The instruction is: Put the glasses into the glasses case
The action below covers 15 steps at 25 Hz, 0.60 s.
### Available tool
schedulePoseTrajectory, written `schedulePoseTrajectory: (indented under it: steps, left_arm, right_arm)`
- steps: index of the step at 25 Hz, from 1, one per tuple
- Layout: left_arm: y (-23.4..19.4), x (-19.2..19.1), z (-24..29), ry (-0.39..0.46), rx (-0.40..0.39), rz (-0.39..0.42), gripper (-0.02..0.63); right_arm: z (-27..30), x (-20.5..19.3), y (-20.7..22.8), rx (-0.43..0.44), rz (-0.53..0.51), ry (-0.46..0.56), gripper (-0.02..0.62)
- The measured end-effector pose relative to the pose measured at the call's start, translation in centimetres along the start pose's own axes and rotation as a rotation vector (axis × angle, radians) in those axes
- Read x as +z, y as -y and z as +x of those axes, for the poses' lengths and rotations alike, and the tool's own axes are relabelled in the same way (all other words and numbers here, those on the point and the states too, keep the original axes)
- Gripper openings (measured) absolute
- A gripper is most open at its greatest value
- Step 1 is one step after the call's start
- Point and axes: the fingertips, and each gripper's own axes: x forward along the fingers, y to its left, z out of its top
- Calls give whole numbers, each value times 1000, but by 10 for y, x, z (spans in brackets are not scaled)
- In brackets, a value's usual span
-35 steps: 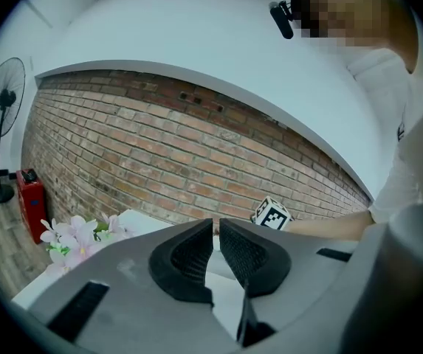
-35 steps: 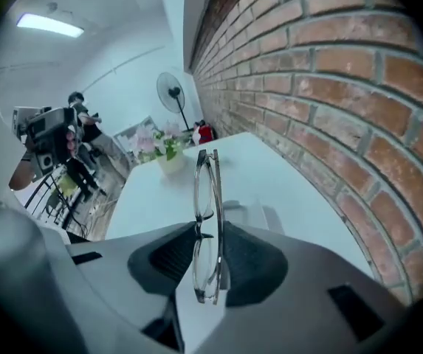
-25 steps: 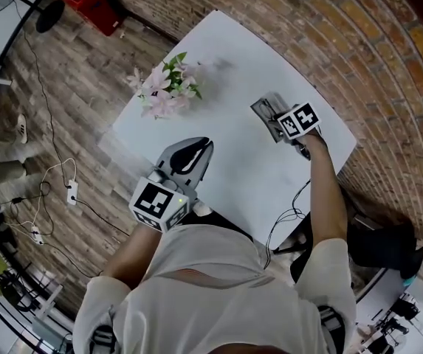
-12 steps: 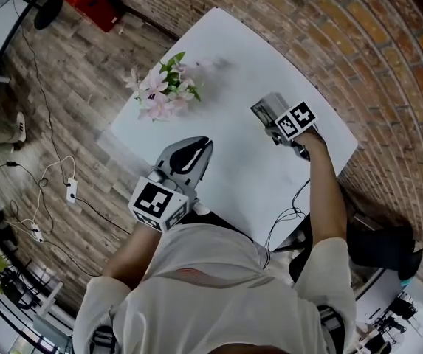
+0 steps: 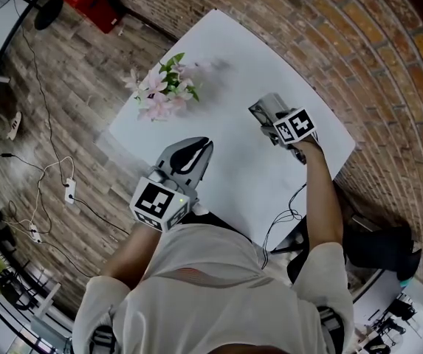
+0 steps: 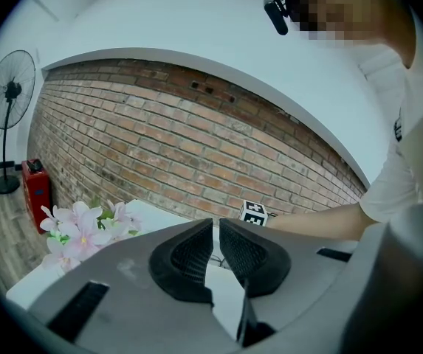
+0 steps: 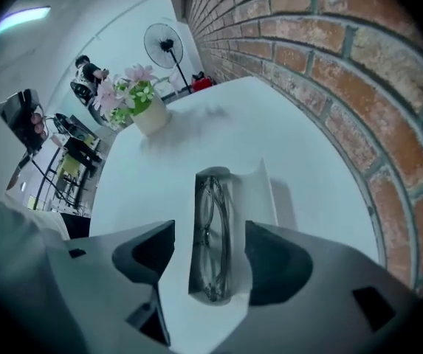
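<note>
The glasses look light, thin-framed and fragile, with lenses that would scratch easily. I'd say any further nudge belongs on the rim or bridge, and gently. They are clear-lensed with a slim dark frame, folded, and lie lengthwise inside the open pale glasses case on the white bench near the brick wall. The right gripper hangs over them, its fingers opening wide either side of the case, pressing on nothing. The left gripper sits apart, its fingers together and empty.
</note>
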Motion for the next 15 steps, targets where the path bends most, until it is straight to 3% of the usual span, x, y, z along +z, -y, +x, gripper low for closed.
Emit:
schedulePoseTrajectory:
  steps: [3, 8, 11, 15]
  left_arm:
    - [4, 4, -1, 8, -7, 0, 38]
    - [16, 20, 2, 38, -39, 33, 38]
    - [29, 30, 2, 53, -59, 56, 38]
    - [48, 48, 7, 83, -128, 72, 38]
  right_arm:
    - [-28, 16, -6, -42, 14, 137, 339]
    - [-118, 43, -19, -204, 24, 509, 190]
    - [-171, 36, -34, -309, 10, 651, 103]
    - [-236, 17, -59, -412, 35, 817, 52]
